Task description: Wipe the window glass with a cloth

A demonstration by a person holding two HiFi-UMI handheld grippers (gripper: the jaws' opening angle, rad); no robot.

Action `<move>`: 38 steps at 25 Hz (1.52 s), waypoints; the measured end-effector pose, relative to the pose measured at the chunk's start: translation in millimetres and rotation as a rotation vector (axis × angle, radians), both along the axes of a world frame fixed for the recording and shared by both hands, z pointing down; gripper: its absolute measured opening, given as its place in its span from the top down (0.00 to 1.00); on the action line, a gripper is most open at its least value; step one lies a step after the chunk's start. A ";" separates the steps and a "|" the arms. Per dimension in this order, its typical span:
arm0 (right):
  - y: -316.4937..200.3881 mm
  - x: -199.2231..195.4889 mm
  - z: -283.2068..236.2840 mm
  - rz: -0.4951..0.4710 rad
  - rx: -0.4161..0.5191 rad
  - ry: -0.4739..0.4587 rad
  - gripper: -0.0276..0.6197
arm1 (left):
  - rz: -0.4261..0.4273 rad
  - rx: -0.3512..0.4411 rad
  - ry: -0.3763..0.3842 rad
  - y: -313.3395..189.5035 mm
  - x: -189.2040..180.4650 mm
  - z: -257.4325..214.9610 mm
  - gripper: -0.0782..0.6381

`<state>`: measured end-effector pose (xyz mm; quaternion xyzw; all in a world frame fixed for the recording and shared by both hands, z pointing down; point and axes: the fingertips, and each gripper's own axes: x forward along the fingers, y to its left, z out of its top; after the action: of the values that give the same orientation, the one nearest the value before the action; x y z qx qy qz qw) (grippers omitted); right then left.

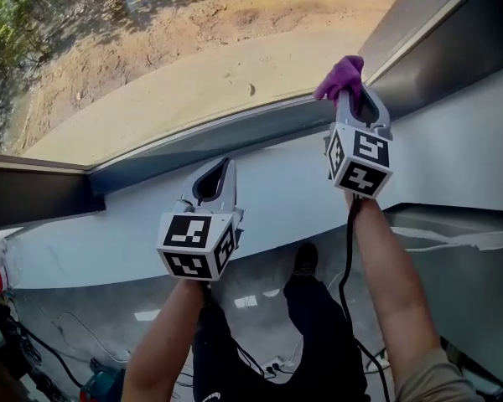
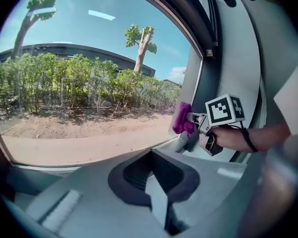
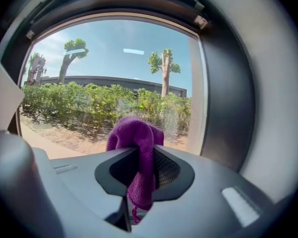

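Sunlit window glass (image 1: 193,57) over sandy ground, right gripper (image 1: 353,99) at two o'clock pinching purple cloth (image 1: 342,75) near the frame corner, left gripper (image 1: 216,181) at seven o'clock, jaws pressed together, empty.

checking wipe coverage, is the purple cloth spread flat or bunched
Bunched: the purple cloth hangs crumpled in the jaws of the right gripper.

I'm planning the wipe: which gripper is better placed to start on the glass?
Right. The right gripper is shut on the purple cloth, raised close to the glass. The left gripper is shut with nothing in it.
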<state>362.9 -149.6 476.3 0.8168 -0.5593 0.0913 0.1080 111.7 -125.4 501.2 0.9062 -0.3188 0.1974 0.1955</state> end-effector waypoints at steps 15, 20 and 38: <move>-42.9 -359.4 6.4 -0.490 0.015 -0.067 0.82 | -0.181 0.028 -0.046 -12.0 -248.7 -8.7 0.89; -68.6 -474.2 20.3 -0.679 0.003 -0.078 0.82 | -0.254 0.015 -0.055 -20.1 -322.4 0.7 0.89; -150.2 -627.6 94.3 -0.845 -0.001 -0.075 0.82 | -0.354 0.011 -0.054 -40.8 -435.5 66.4 0.89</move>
<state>-264.8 -299.8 570.6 0.5117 -0.8485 0.0690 0.1160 -323.9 -166.2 567.6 0.8312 -0.4797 0.1826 0.2135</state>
